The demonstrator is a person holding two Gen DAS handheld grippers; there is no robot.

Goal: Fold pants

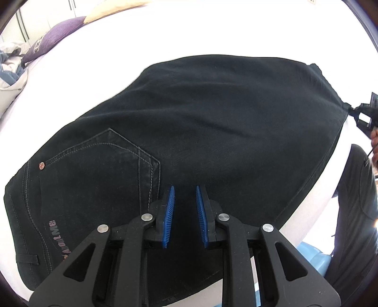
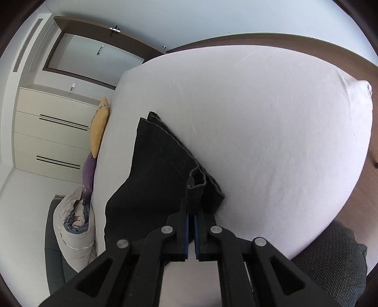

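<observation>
Black linkage arms fill the bottom of both wrist views. Left tongs (image 1: 185, 196) hang spread above the black pants (image 1: 200, 122), blue ribbed pads (image 1: 169, 212) apart with dark denim showing between them; whether the tips touch the cloth cannot be told. At 9 o'clock from these tongs lies a stitched back pocket (image 1: 113, 165) with a copper rivet (image 1: 41, 165) at its corner, and a printed logo (image 1: 57, 238) sits lower, toward 8 o'clock. The pants spread flat across the white bed (image 1: 200, 30), waist end nearest this camera, legs running off toward 2 o'clock. Far at 10 o'clock a purple pillow (image 1: 56, 35) and a yellow pillow (image 1: 106, 9) rest at the bed's edge.

At 3 o'clock in the left view, the right tongs (image 1: 354, 112) pinch the leg end of the pants, pulling the cloth into a taut point.

From the right wrist, the right tongs (image 2: 191, 212) are pressed together on a bunched hem (image 2: 196, 179), fabric rising between the blue pads. Beyond, the legs stretch toward 11 o'clock over the bed (image 2: 271, 118). A rolled duvet (image 2: 75, 226) sits at 9 o'clock, with cream drawers (image 2: 54, 132) behind it.
</observation>
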